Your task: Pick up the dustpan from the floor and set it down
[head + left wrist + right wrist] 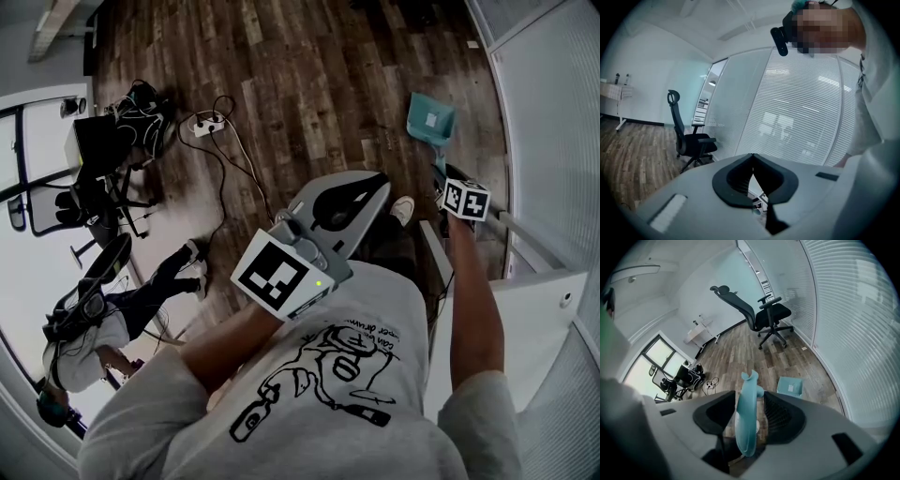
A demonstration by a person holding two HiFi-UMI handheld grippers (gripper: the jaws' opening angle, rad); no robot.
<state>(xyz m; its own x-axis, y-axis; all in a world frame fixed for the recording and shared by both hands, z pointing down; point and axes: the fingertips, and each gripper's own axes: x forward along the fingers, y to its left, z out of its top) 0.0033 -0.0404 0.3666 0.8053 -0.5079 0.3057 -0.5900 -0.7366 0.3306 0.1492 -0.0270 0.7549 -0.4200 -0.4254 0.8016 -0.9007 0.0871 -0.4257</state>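
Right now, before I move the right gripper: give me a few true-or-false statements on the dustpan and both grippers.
1. The dustpan has its handle between the right gripper's jaws. True.
2. The right jaws clamp the handle. False: they stand apart, clear of it on both sides.
3. The left gripper holds a brush. False: its jaws are together with nothing between them.
4. The dustpan rests on the floor by the glass wall. True.
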